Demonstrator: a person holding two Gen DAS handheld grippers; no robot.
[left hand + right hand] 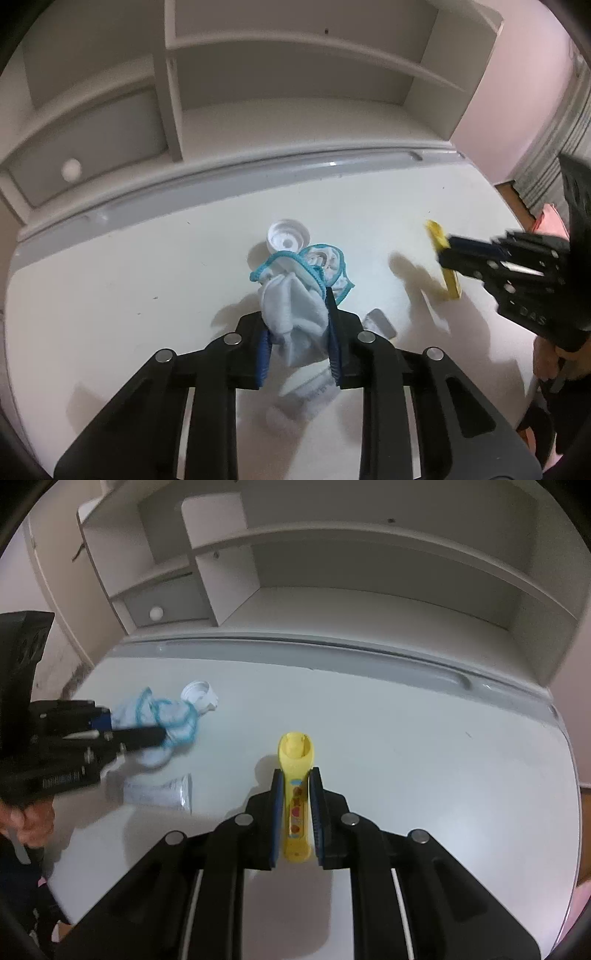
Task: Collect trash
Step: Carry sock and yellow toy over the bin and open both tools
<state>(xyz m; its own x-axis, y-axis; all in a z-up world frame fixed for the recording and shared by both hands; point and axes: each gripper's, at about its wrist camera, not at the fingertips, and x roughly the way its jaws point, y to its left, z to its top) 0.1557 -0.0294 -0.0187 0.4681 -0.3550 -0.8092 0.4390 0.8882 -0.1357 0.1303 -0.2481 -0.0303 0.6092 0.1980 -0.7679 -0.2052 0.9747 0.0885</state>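
Here, the white cloth (291, 314) with teal trim is bunched on the worktop (129, 288), clamped in the left hand-held gripper (297, 332). The right hand-held gripper (295, 808) is closed on a yellow tube (294, 794), cap flipped open. A white cap (287, 239) and white tube (162, 792) lie beside the cloth.
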